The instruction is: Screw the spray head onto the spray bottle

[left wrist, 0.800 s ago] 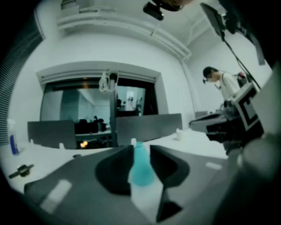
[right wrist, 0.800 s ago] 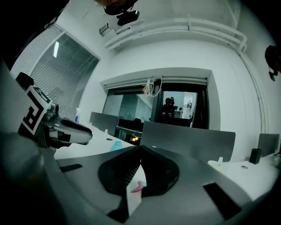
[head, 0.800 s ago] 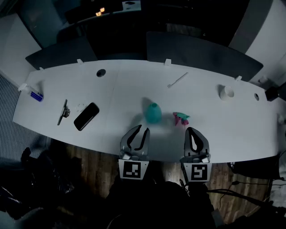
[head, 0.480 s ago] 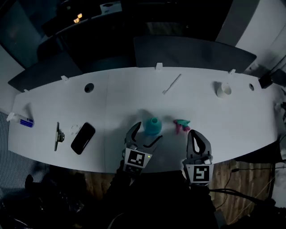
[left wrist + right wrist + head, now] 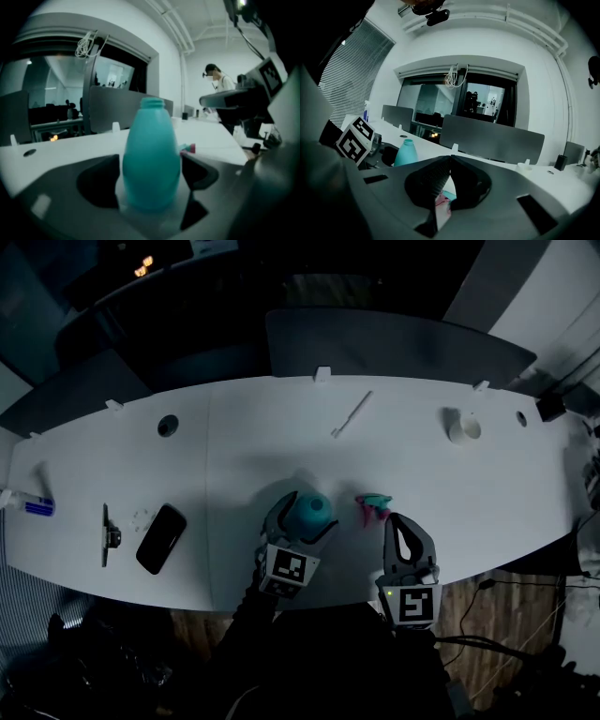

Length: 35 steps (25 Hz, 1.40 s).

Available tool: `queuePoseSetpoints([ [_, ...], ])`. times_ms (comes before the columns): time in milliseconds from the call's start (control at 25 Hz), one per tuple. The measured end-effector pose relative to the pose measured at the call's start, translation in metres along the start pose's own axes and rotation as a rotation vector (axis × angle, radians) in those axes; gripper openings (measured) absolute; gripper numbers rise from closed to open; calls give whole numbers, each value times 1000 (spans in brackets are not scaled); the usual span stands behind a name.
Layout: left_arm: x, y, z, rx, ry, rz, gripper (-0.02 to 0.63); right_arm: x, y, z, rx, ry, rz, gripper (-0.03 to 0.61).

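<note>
A teal spray bottle [image 5: 307, 512] stands upright, without a head, near the table's front edge. My left gripper [image 5: 306, 510] is open, one jaw on each side of the bottle. In the left gripper view the bottle [image 5: 152, 159] fills the gap between the jaws, and I cannot see the pads pressing on it. The teal and pink spray head [image 5: 375, 506] lies on the table just right of the bottle. My right gripper [image 5: 396, 519] is shut and empty, its tip just short of the spray head [image 5: 443, 201]. The bottle [image 5: 404, 152] also shows at the left of the right gripper view.
A black phone [image 5: 160, 538] and a small metal tool [image 5: 106, 535] lie at the left. A white stick [image 5: 351, 414] and a white cup [image 5: 462, 429] sit further back. Grey dividers run behind the white table [image 5: 234, 456]. A person [image 5: 218, 82] stands far off.
My left gripper has moved forward, so the bottle now stands between its open jaws. The right gripper has edged up to the spray head and stays shut.
</note>
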State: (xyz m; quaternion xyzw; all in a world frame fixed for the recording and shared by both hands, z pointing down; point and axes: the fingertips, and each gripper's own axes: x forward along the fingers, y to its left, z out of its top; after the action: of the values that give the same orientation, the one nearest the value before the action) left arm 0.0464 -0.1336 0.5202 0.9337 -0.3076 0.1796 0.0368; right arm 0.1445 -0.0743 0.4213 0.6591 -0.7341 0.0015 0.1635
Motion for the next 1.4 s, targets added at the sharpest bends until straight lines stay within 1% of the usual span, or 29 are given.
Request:
queuePoseSetpoints([
  [40,0,0,-1,18,12,0,390,1,-1,0,-1,3,3,5],
  [120,-1,-1,-3,18,26,7,380,3,-5,2,8,0,13,5],
  [240,-2,-4,-4,3,47,23,374,3,-12,0,33,-4,56,5],
  [320,-3,-10,-5,6,59,14,373,6,-23,-12,55,57,83,5],
  [360,-3,-14,-5,7,57,5,371,10,-29,-19,84,98,99,5],
  [400,-4,-17,-6,6,55,1,371,16,-37,-29,135,145,123,5],
  [480,-5,-21,-6,6,57,6,371,27,-45,-49,307,256,199,10],
  [520,-6,-22,-6,8,60,8,371,32,-46,-56,385,307,241,64],
  [560,-6,-24,-6,11,63,7,371,36,-45,-63,423,354,279,103],
  [600,-5,-26,-6,15,65,4,371,40,-44,-72,420,411,318,117],
  [640,-5,-28,-6,20,69,-2,371,42,-39,-84,389,488,369,136],
  [720,-5,-31,-5,30,81,-12,371,40,-24,-111,317,686,497,175],
  [760,-4,-33,-4,35,84,-15,371,39,-19,-121,299,764,539,175],
  [800,-4,-34,-4,40,86,-16,371,40,-17,-127,301,811,558,175],
  [920,-4,-35,-4,44,89,-9,373,45,-14,-132,341,873,575,173],
  [1120,-4,-36,-3,47,97,0,373,46,-5,-149,322,1015,598,173],
  [1240,-5,-35,-3,54,99,3,373,51,-1,-153,375,1068,617,172],
  [1320,-5,-36,-3,55,102,3,373,52,-1,-157,362,1121,622,170],
  [1360,-5,-36,-3,55,103,4,371,52,-1,-158,343,1147,625,151],
  [1400,-5,-36,-3,55,104,5,373,52,-2,-159,330,1167,628,146],
])
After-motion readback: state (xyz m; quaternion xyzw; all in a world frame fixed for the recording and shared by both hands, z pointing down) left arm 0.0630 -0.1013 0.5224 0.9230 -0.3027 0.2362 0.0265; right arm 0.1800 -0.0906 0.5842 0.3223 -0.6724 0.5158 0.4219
